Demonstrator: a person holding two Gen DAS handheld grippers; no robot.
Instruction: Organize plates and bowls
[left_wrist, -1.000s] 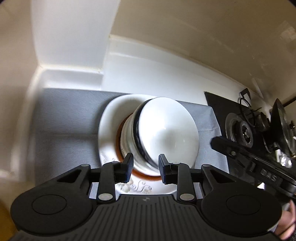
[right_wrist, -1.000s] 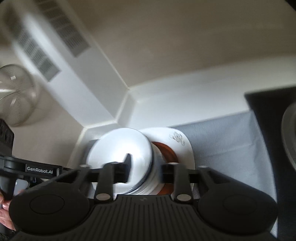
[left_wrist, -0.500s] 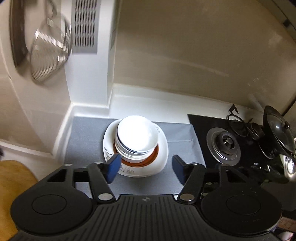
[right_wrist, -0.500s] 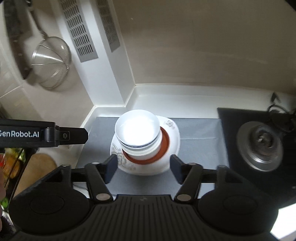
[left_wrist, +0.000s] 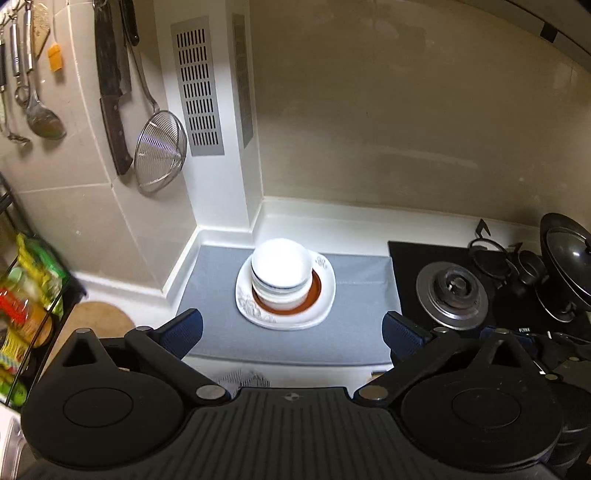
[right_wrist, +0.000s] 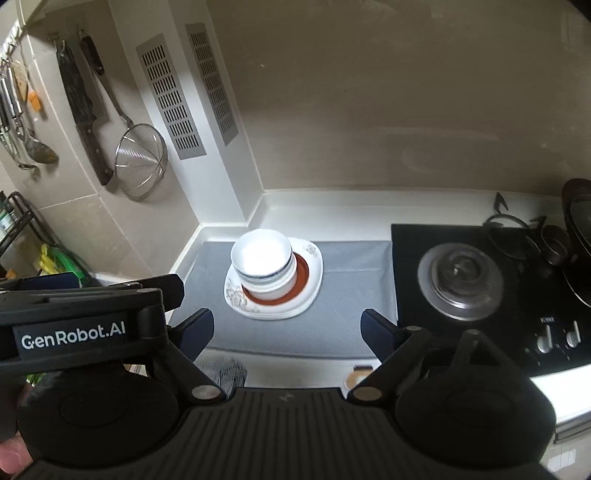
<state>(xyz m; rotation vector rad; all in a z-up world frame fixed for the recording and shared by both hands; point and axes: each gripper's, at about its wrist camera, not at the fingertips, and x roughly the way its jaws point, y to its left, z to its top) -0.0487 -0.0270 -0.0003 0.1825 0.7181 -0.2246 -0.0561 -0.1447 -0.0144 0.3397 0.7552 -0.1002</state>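
Observation:
A stack of white bowls (left_wrist: 280, 271) stands on a red-rimmed plate, which lies on a white patterned plate (left_wrist: 325, 295), on a grey mat (left_wrist: 354, 332) in the counter corner. The stack (right_wrist: 264, 264) and white plate (right_wrist: 308, 291) also show in the right wrist view. My left gripper (left_wrist: 291, 334) is open and empty, well back from and above the stack. My right gripper (right_wrist: 286, 330) is open and empty, also drawn back. The left gripper's body (right_wrist: 74, 314) shows at the left of the right wrist view.
A black gas stove (left_wrist: 454, 291) with a wok (left_wrist: 565, 266) sits right of the mat. A strainer (left_wrist: 159, 153), knife and ladles hang on the left wall. A rack with packets (left_wrist: 22, 302) stands at far left. Stove knobs (right_wrist: 557, 338) face the counter front.
Both grippers opened, let go of the bowl stack and pulled back and up. The stack now stands alone on the plates.

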